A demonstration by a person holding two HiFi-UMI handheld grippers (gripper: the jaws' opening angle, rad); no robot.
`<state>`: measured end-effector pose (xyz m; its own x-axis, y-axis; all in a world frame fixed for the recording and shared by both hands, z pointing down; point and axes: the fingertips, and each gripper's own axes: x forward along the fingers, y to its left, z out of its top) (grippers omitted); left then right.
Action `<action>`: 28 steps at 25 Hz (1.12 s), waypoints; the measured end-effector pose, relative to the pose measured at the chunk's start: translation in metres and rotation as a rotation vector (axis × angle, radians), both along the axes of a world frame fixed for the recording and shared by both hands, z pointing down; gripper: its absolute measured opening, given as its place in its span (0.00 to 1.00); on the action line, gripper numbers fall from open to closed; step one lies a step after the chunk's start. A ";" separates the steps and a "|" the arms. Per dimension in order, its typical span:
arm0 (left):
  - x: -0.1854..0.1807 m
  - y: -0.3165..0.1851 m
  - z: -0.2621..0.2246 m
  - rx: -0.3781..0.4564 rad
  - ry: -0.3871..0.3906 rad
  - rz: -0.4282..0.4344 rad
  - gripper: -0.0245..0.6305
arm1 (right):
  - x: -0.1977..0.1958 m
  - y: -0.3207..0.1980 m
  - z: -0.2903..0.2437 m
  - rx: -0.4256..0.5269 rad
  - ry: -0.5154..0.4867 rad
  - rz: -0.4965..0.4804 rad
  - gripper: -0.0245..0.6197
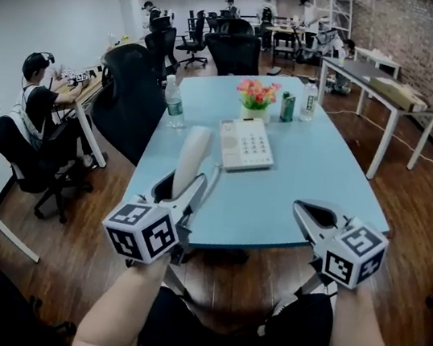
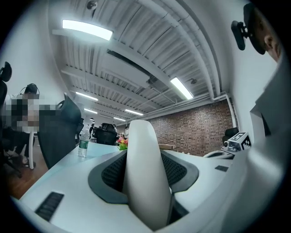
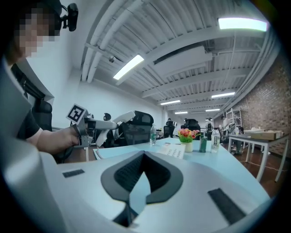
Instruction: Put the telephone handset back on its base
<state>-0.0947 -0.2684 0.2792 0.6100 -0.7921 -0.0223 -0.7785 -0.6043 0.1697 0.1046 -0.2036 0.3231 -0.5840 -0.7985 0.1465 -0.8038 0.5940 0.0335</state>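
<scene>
The white telephone handset (image 1: pixel 193 152) (image 2: pixel 143 177) stands nearly on end between the jaws of my left gripper (image 1: pixel 189 178), which is shut on its lower half. It hangs over the near left part of the light blue table (image 1: pixel 276 210), just left of the white telephone base (image 1: pixel 245 144) (image 3: pixel 173 150) and apart from it. My right gripper (image 1: pixel 296 204) (image 3: pixel 144 157) hovers over the table's near edge, right of the base, its tips together and nothing between them. In the right gripper view the handset (image 3: pixel 119 119) sticks out from the left gripper (image 3: pixel 97 125).
Behind the base stand a pot of flowers (image 1: pixel 256 97), a green can (image 1: pixel 288 106) and a bottle (image 1: pixel 309 100). A water bottle (image 1: pixel 174 103) stands at the table's left edge. Black office chairs (image 1: pixel 135 94) line the left side, where a person (image 1: pixel 36 103) sits.
</scene>
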 end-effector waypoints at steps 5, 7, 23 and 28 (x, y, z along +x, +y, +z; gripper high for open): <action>0.011 -0.081 -0.007 -0.058 -0.056 -0.085 0.36 | 0.001 -0.044 -0.017 0.021 0.006 0.002 0.07; 0.013 -0.116 -0.004 -0.101 -0.068 -0.136 0.36 | 0.003 -0.064 -0.022 0.025 0.007 -0.001 0.07; 0.072 -0.282 0.095 -0.389 -0.190 -0.390 0.36 | 0.013 -0.170 -0.005 -0.005 -0.030 -0.049 0.07; 0.075 -0.288 0.118 -0.464 -0.233 -0.423 0.36 | 0.030 -0.175 0.004 -0.012 -0.034 -0.033 0.07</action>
<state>-0.0193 -0.5565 0.3973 0.1927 -0.8598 0.4729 -0.9800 -0.1440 0.1375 0.1344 -0.3785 0.3268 -0.6148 -0.7769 0.1356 -0.7843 0.6204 -0.0013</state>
